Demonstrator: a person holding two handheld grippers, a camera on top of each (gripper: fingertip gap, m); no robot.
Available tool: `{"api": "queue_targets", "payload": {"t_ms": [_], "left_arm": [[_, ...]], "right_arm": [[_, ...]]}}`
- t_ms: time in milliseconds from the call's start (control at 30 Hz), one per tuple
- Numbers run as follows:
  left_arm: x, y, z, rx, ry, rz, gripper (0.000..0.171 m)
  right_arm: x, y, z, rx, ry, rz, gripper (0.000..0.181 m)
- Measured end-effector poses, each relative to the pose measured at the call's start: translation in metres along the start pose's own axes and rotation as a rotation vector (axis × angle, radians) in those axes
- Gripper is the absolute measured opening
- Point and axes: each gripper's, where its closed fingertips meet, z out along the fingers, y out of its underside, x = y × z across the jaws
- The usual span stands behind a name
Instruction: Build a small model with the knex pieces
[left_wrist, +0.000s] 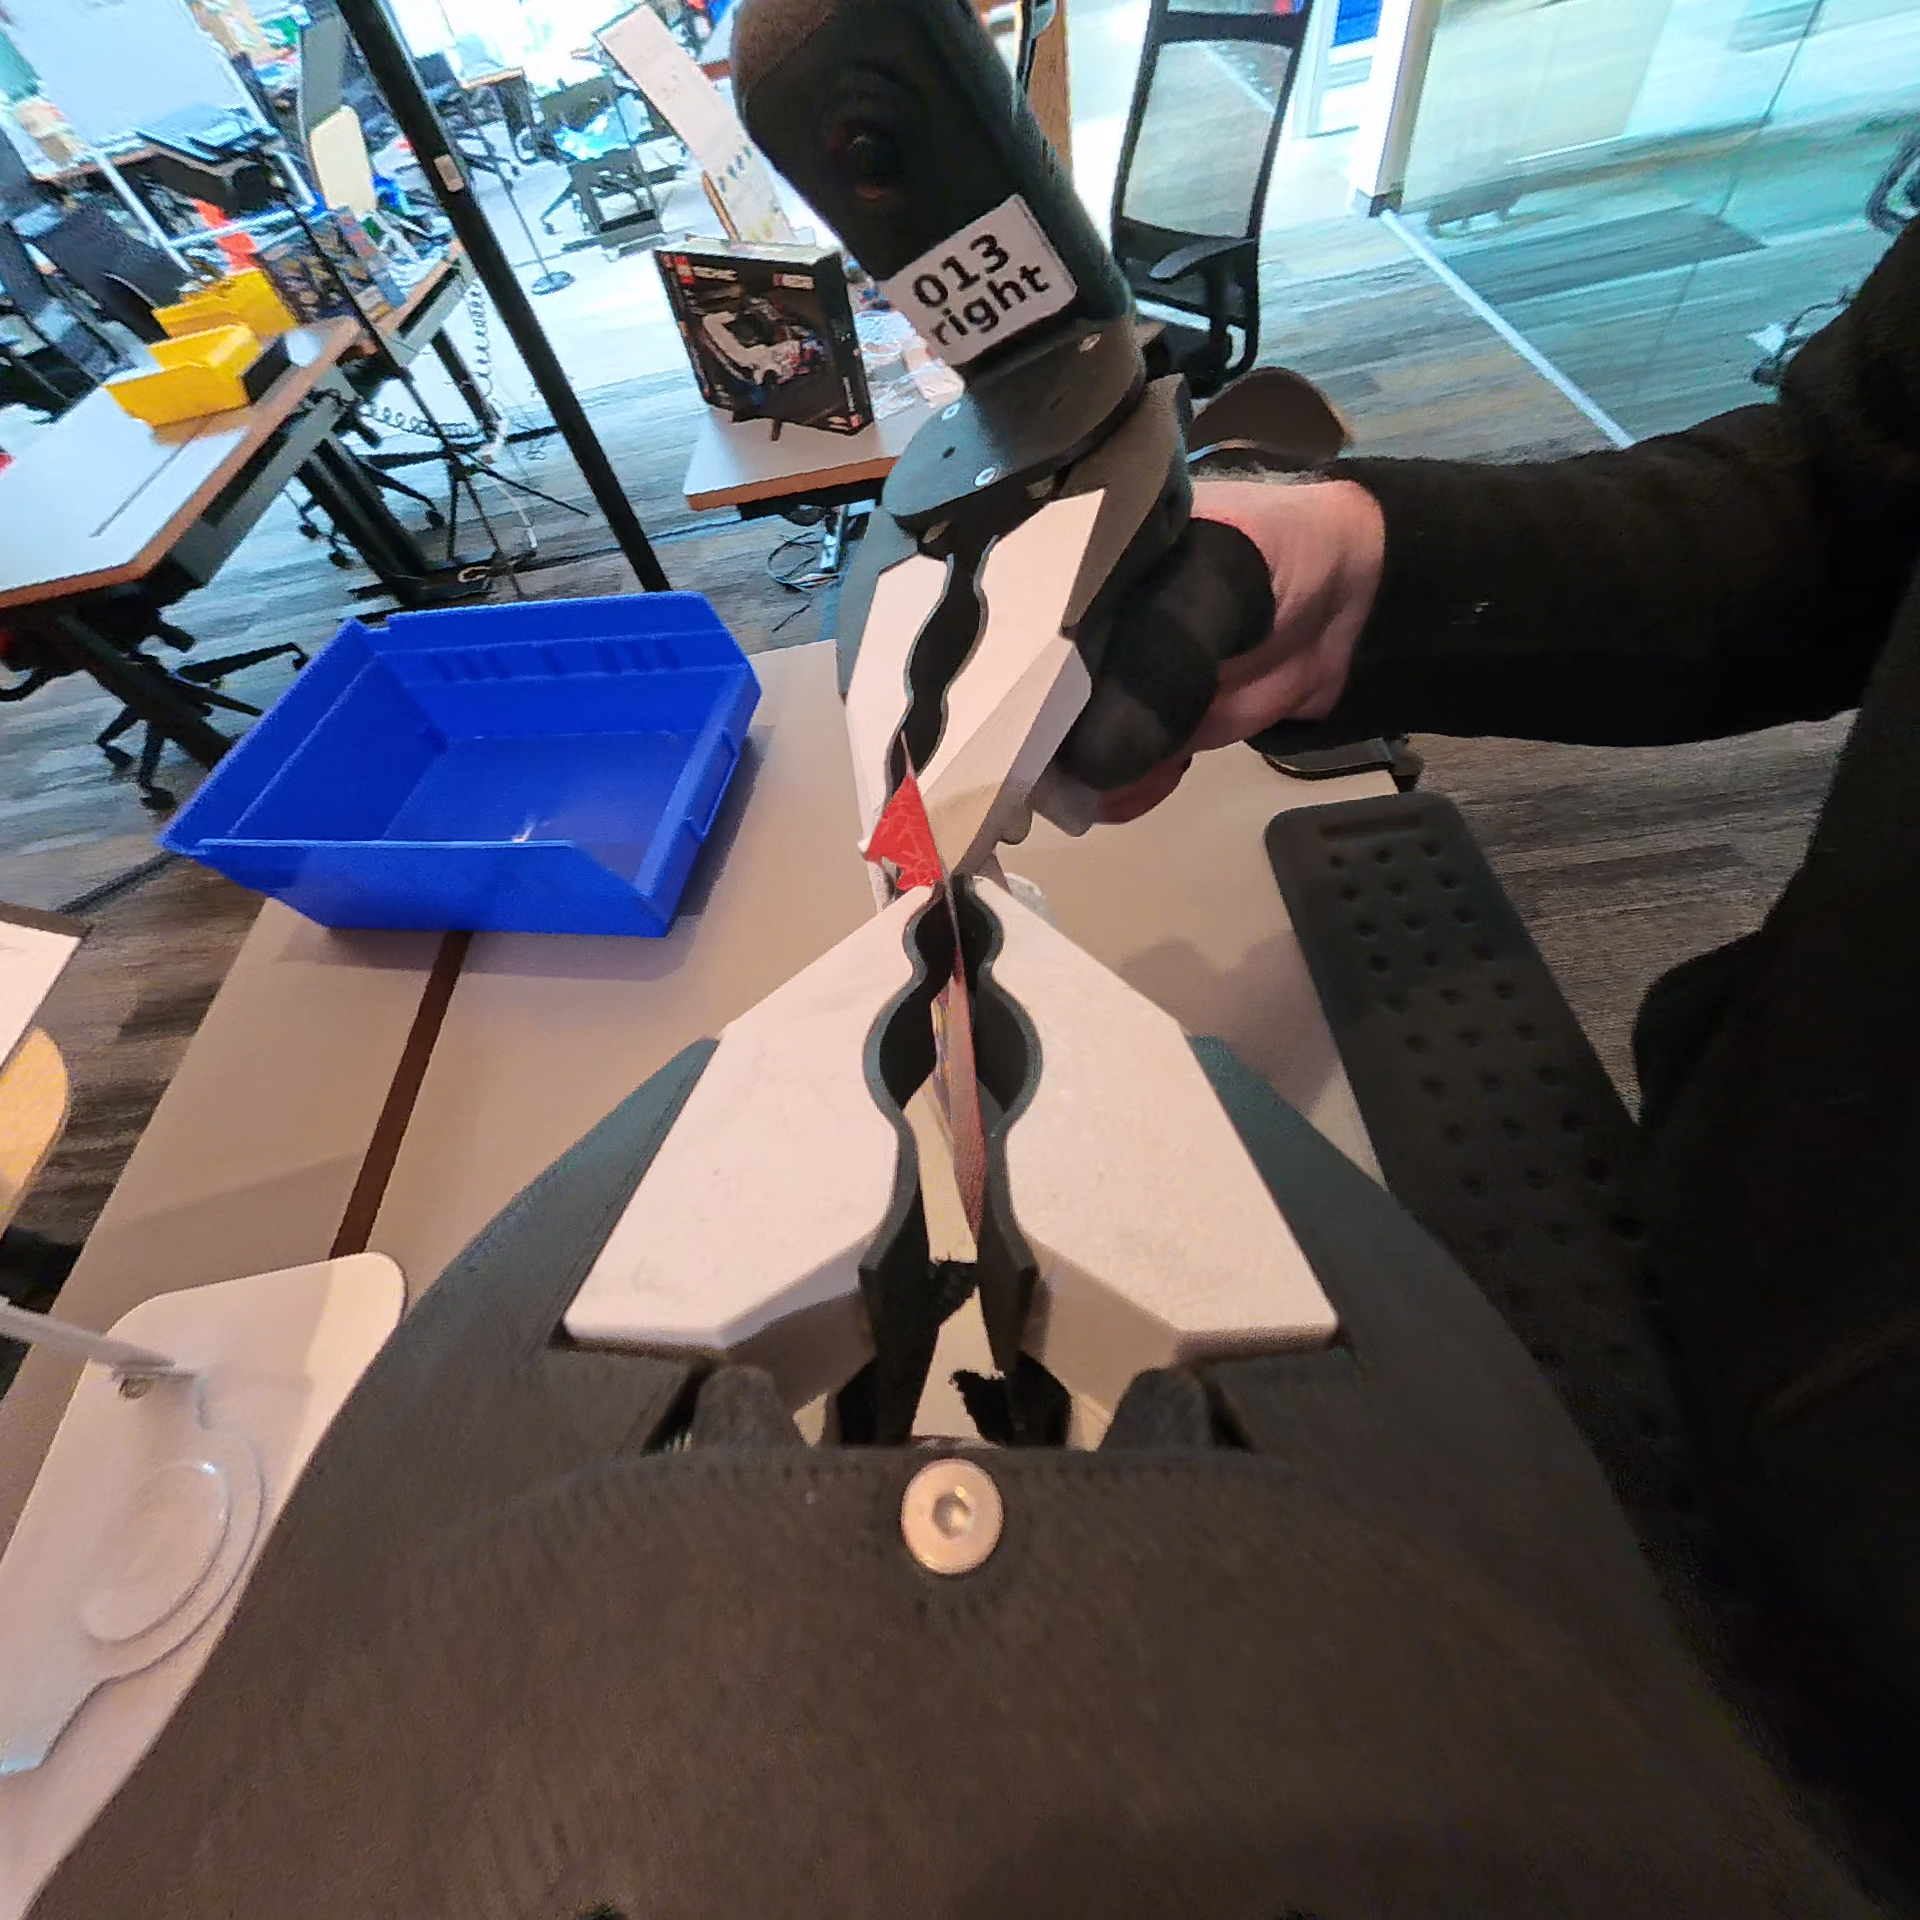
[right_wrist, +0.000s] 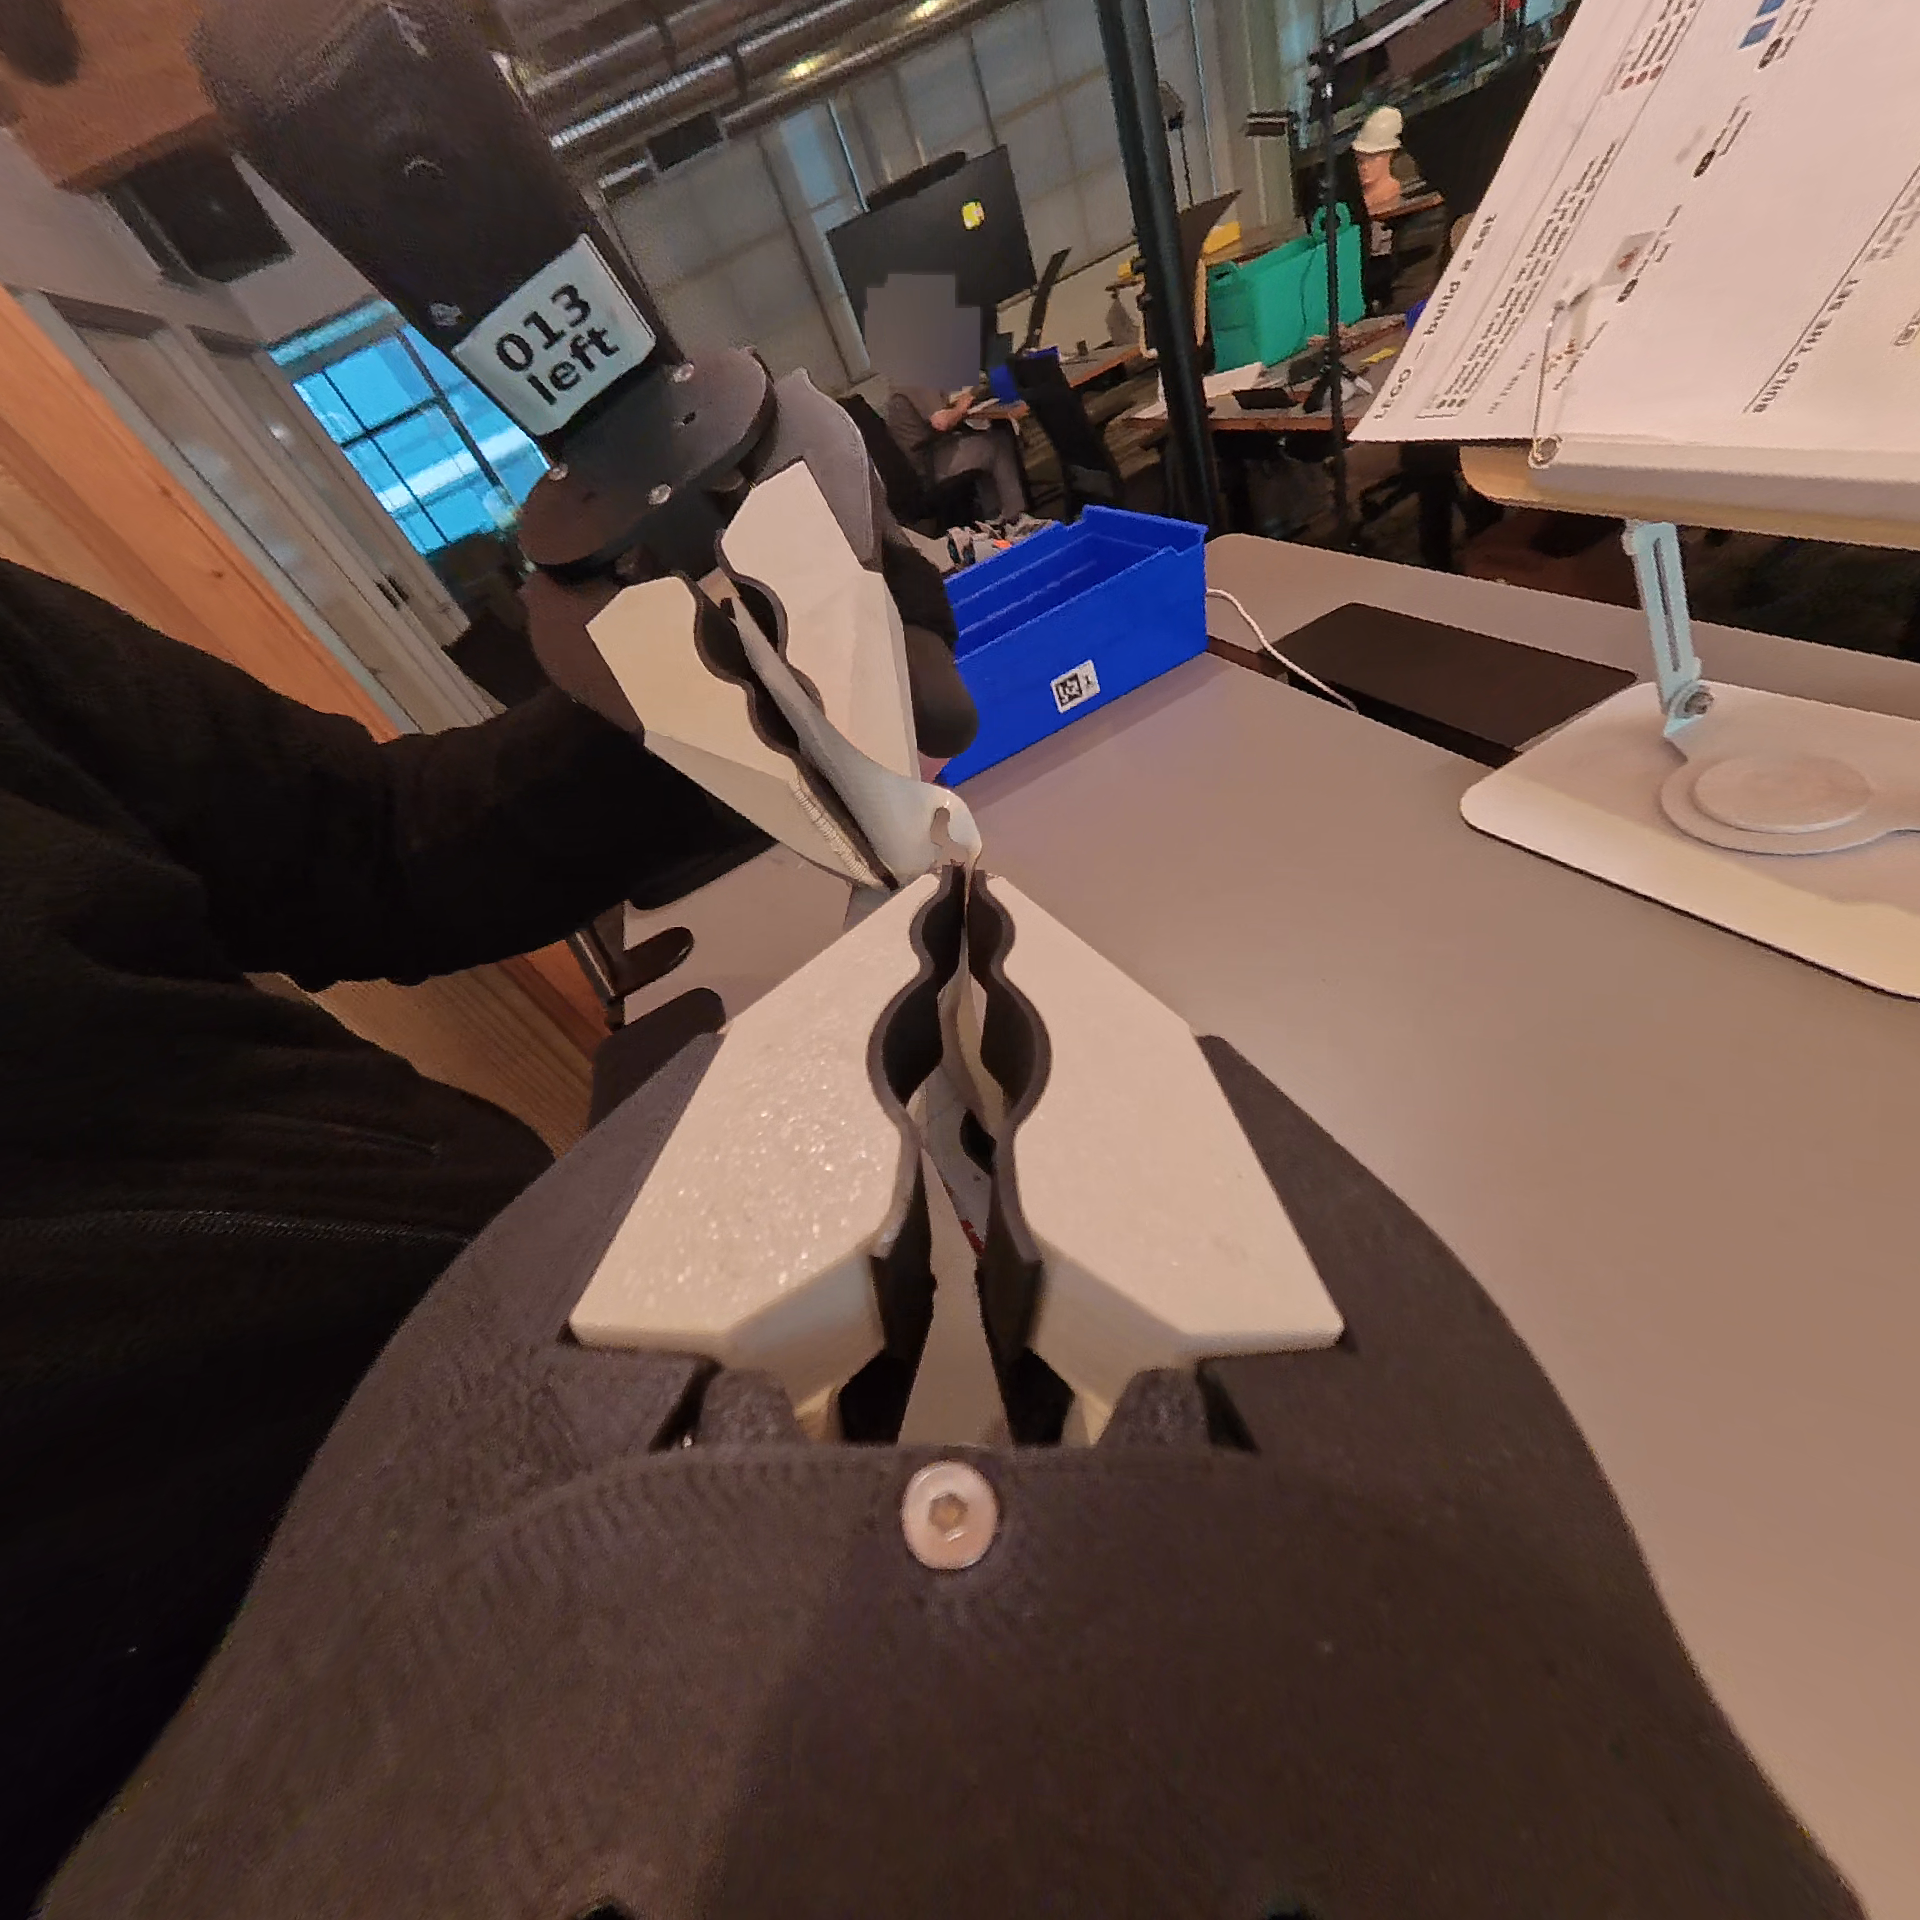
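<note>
Both tools have white, faceted plastic fingers lined with wavy black rubber, mounted on matte, ribbed dark bodies. The left gripper (left_wrist: 951, 894) is clamped on a thin, flat packet (left_wrist: 961, 1091), red-printed on one face and pale on the other, which runs edge-on between its pads. The right gripper (left_wrist: 914, 831) meets it tip to tip and pinches the same packet's far end. They hang above a smooth grey table (left_wrist: 582, 1049). A glossy blue plastic bin (left_wrist: 468, 769) stands well apart, beyond the tips.
</note>
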Motion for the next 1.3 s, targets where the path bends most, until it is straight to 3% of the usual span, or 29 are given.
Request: {"api": "queue_targets", "payload": {"t_ms": [400, 533, 667, 1000, 1167, 1300], "left_arm": [[-0.012, 0.014, -0.001, -0.088, -0.231, 0.125, 0.0], [-0.021, 0.023, -0.017, -0.042, -0.298, 0.031, 0.0], [-0.036, 0.042, -0.051, 0.028, -0.411, -0.189, 0.0], [-0.034, 0.129, -0.139, -0.018, -0.657, -0.453, 0.0], [-0.035, 0.162, -0.175, 0.074, -0.665, -0.598, 0.0], [-0.033, 0.169, -0.194, 0.137, -0.62, -0.658, 0.0]], "right_arm": [[0.017, 0.003, 0.016, -0.02, 0.177, -0.009, 0.0], [0.019, 0.003, 0.027, -0.084, 0.293, -0.128, 0.0], [0.013, 0.001, 0.052, -0.155, 0.363, -0.257, 0.0], [-0.011, 0.039, 0.168, -0.319, 0.168, -0.234, 0.0], [-0.016, 0.047, 0.213, -0.366, 0.098, -0.185, 0.0], [-0.019, 0.046, 0.232, -0.355, 0.028, -0.089, 0.0]]}}
